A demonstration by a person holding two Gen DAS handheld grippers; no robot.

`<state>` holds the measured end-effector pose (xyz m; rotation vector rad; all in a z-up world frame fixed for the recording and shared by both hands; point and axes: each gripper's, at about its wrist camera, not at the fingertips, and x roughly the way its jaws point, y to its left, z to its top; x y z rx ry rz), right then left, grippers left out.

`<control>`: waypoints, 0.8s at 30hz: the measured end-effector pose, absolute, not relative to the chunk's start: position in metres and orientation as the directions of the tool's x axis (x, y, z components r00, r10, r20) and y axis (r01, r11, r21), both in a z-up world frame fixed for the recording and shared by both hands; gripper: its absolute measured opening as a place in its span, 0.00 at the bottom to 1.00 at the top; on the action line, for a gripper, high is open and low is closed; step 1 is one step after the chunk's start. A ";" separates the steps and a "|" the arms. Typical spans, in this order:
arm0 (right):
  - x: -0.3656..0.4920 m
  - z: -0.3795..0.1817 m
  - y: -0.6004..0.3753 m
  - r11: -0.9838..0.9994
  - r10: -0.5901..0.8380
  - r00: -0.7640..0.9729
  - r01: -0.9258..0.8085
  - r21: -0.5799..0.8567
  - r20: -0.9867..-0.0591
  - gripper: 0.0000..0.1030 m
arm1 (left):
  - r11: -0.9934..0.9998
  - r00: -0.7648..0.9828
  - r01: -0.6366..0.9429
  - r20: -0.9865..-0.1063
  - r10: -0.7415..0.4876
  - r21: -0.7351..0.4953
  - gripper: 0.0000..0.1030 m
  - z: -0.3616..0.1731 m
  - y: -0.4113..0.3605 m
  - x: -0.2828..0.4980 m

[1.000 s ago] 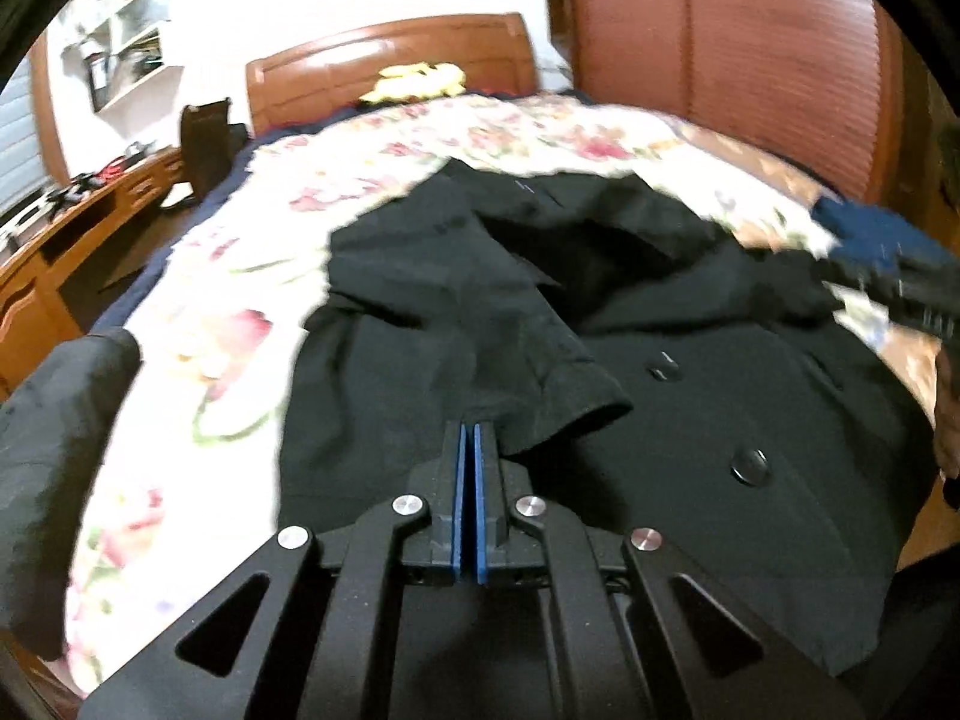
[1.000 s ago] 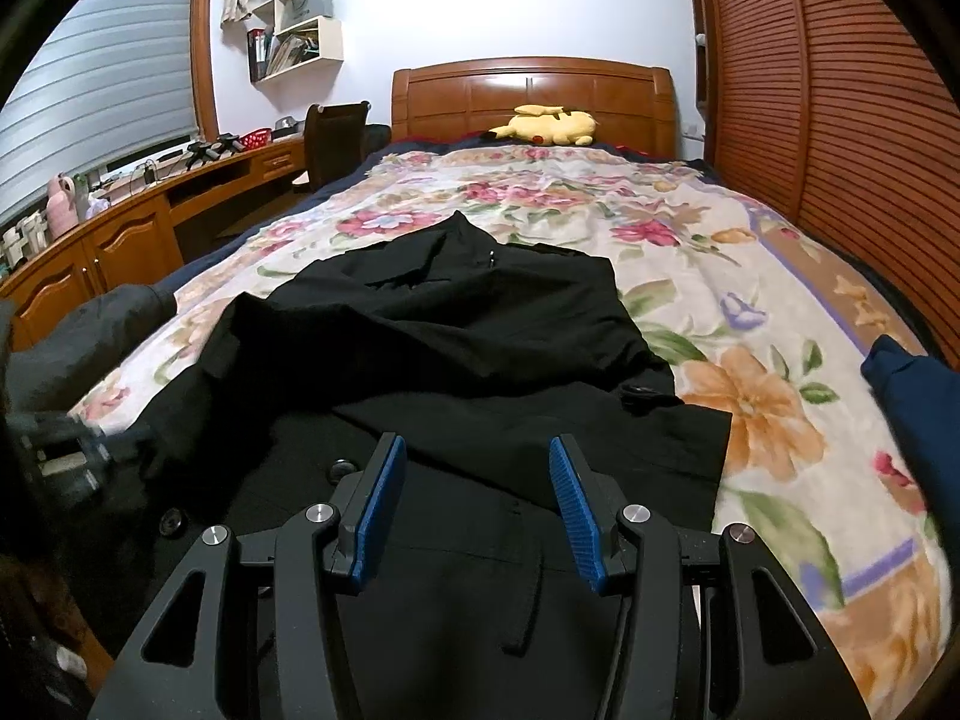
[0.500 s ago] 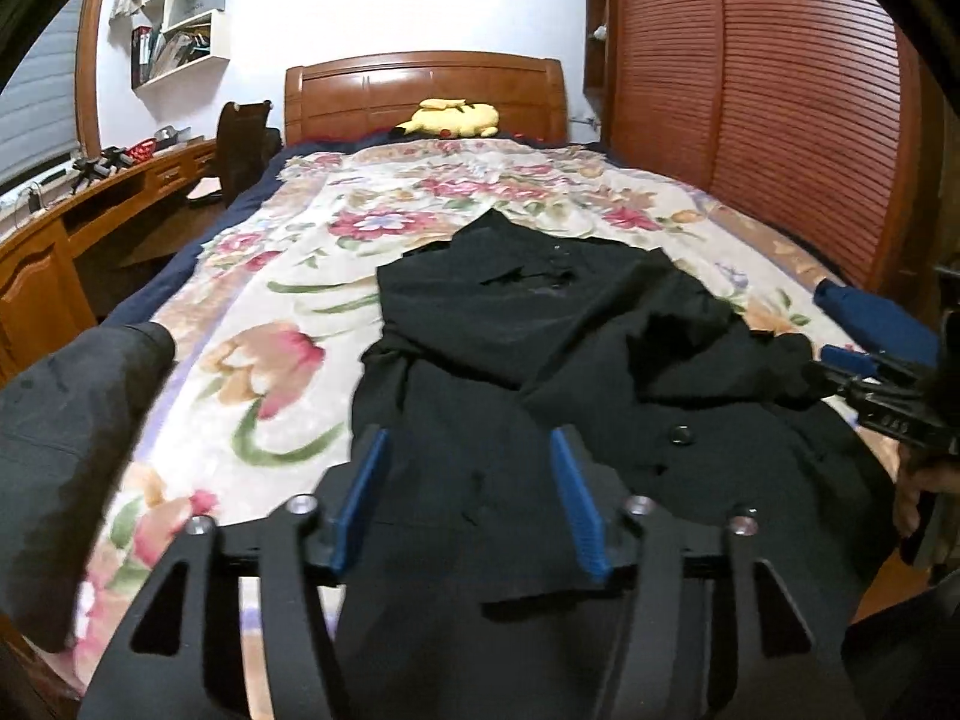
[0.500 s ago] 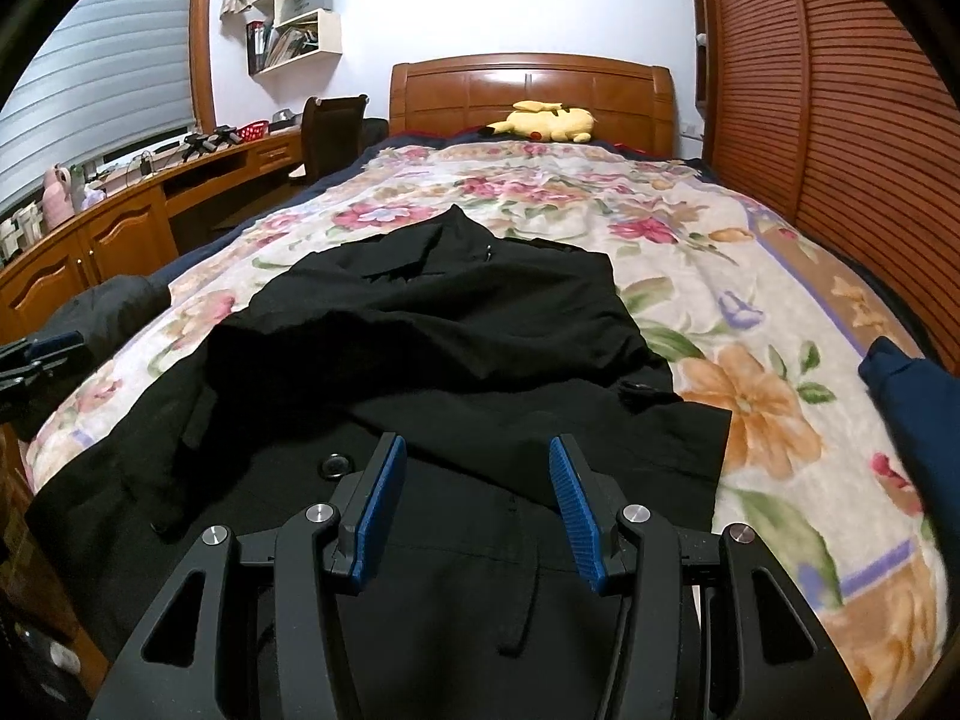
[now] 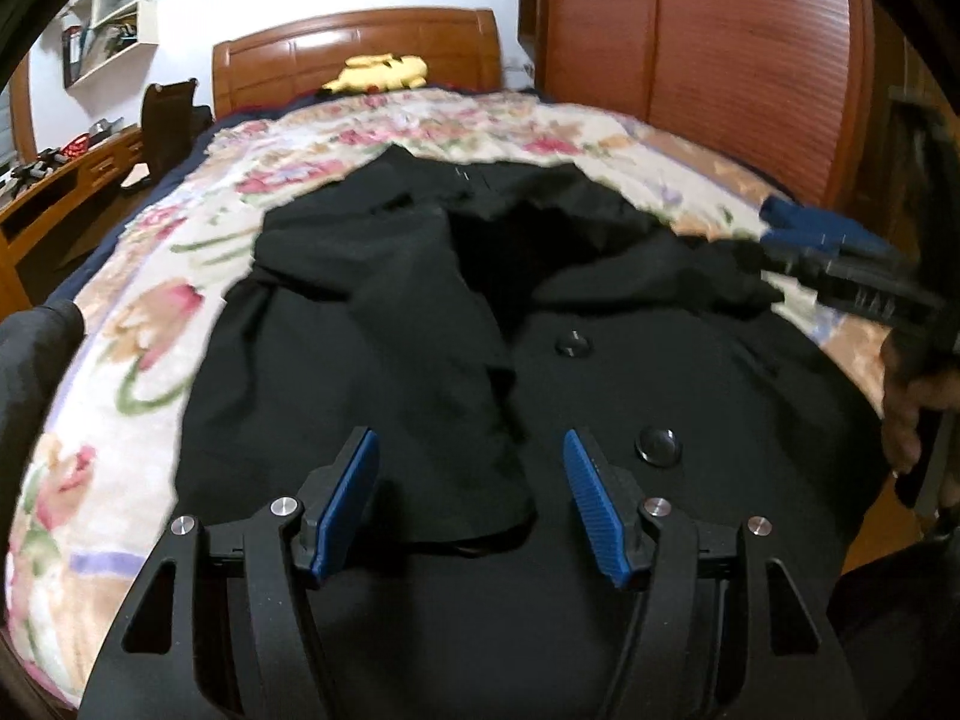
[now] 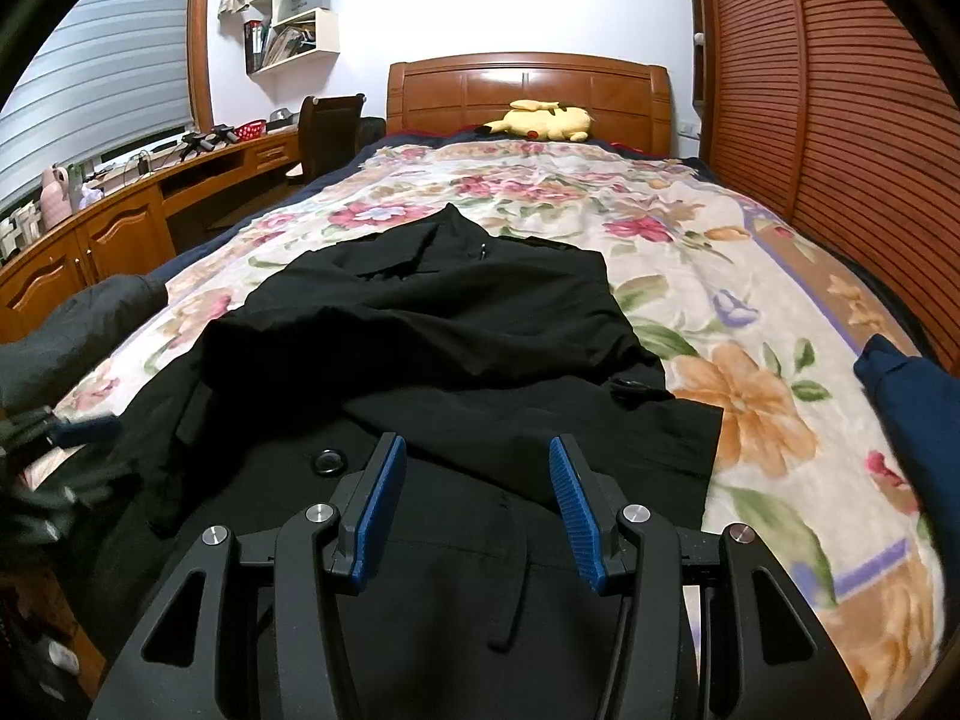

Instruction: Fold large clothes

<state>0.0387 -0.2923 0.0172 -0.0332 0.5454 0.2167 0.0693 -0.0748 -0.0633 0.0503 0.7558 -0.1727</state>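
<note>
A large black coat [image 5: 420, 312] with round buttons lies spread on the floral bedspread [image 5: 138, 324], both sleeves folded in across its front. It also shows in the right wrist view [image 6: 456, 324]. My left gripper [image 5: 471, 450] is open and empty, just above the end of the left sleeve [image 5: 462, 480]. My right gripper [image 6: 474, 462] is open and empty over the coat's lower right part. The right gripper also shows at the right edge of the left wrist view [image 5: 852, 276], and the left gripper shows blurred at the left edge of the right wrist view [image 6: 66, 450].
A dark blue garment [image 6: 912, 396] lies on the bed's right side and a dark grey one [image 6: 66, 330] on its left edge. A yellow plush toy [image 6: 540, 120] sits by the wooden headboard. A desk [image 6: 108, 222] runs along the left, wooden wardrobe doors [image 6: 840, 96] along the right.
My left gripper went from shut to open a second ago and has since dropped closer over the coat's left sleeve. The right gripper has stayed open and nearly still.
</note>
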 end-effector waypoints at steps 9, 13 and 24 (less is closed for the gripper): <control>0.037 0.018 -0.297 0.975 0.199 0.833 -0.220 0.022 -0.517 0.50 | 0.975 0.716 0.166 -0.698 -0.017 0.147 0.07 -0.060 -0.071 0.071; 0.036 0.018 -0.298 0.975 0.200 0.834 -0.220 0.022 -0.515 0.50 | 0.973 0.754 0.147 -0.657 0.007 0.179 0.07 -0.033 -0.047 0.056; 0.034 0.020 -0.294 0.975 0.204 0.837 -0.222 0.025 -0.508 0.50 | 0.954 0.766 0.189 -0.642 0.007 0.235 0.07 -0.024 -0.021 0.011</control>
